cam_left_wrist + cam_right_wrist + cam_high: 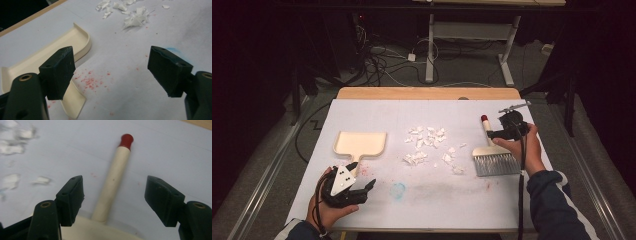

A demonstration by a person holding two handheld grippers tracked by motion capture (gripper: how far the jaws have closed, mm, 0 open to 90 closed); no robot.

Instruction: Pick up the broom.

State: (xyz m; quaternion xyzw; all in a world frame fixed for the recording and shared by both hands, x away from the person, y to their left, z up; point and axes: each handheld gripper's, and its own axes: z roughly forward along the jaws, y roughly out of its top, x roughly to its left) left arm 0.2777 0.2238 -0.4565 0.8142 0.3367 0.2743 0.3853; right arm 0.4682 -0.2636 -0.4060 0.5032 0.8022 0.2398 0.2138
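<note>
At the near edge of the table [362, 107], the person's left hand [324, 205] is coming in from the bottom of the high view, wrapped around the left gripper [367, 187]. That hand is lying low over the white sheet, with the grey three-cornered plate [341, 179] facing up and the gripper pointing across the table toward the right. Its jaws are standing wide apart with nothing between them; in the left gripper view they are framing bare sheet speckled with red crumbs [91, 81]. Just beside the left hand, the cream dustpan [360, 144] is lying flat, its handle pointing toward that hand and its tray opening away from the person.

Farther along on the right side, the right forearm in a dark sleeve with white stripes [557, 200] is angling up and inward, and the right hand [527, 147] is holding the right gripper [492, 135] level, pointing left over the brush [494, 155]. The brush is lying on the sheet with its grey bristles toward the person and its cream handle with a red tip [126, 140] pointing away. In the right gripper view the jaws are straddling the handle near its base, one on each side, parted and not pressing on it.

Between dustpan and brush, a bit farther out, white paper scraps [427, 137] are lying scattered in a loose pile.
</note>
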